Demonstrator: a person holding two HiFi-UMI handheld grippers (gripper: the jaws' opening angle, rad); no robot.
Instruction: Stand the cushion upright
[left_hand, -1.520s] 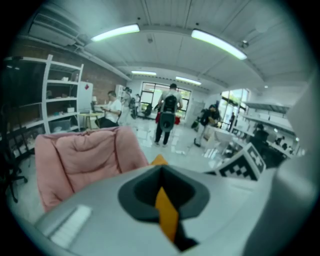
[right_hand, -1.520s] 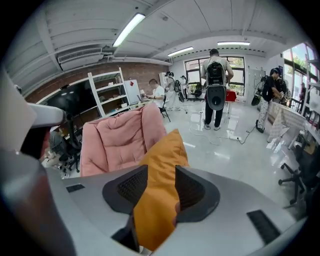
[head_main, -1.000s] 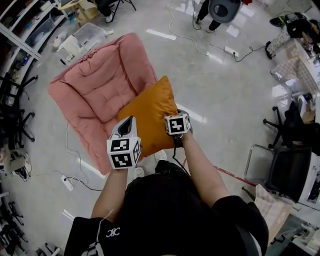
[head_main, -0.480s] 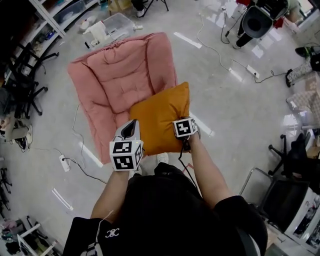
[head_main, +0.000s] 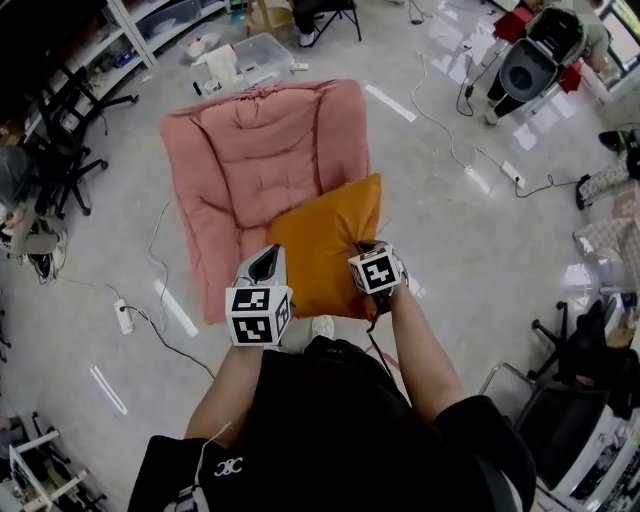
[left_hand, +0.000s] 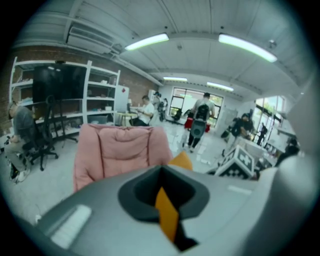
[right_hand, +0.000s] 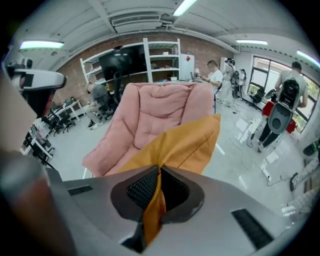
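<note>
The orange cushion leans half on the pink floor chair and half over the grey floor, in front of the person. My left gripper is at its near left edge, shut on a fold of orange fabric. My right gripper is at the near right corner. Its jaws are closing, and a pinch of the cushion's edge is pressed between them. In the right gripper view the cushion rises tilted in front of the pink chair.
A clear plastic box stands behind the pink chair. A power strip and cables lie on the floor at left. Black office chairs and shelving line the left side. A person is at the far right, with a chair at the near right.
The right gripper has rolled and come up at the cushion's near right corner. Both hands have shifted a little with the cushion, which now lies closer against the pink chair's right side.
</note>
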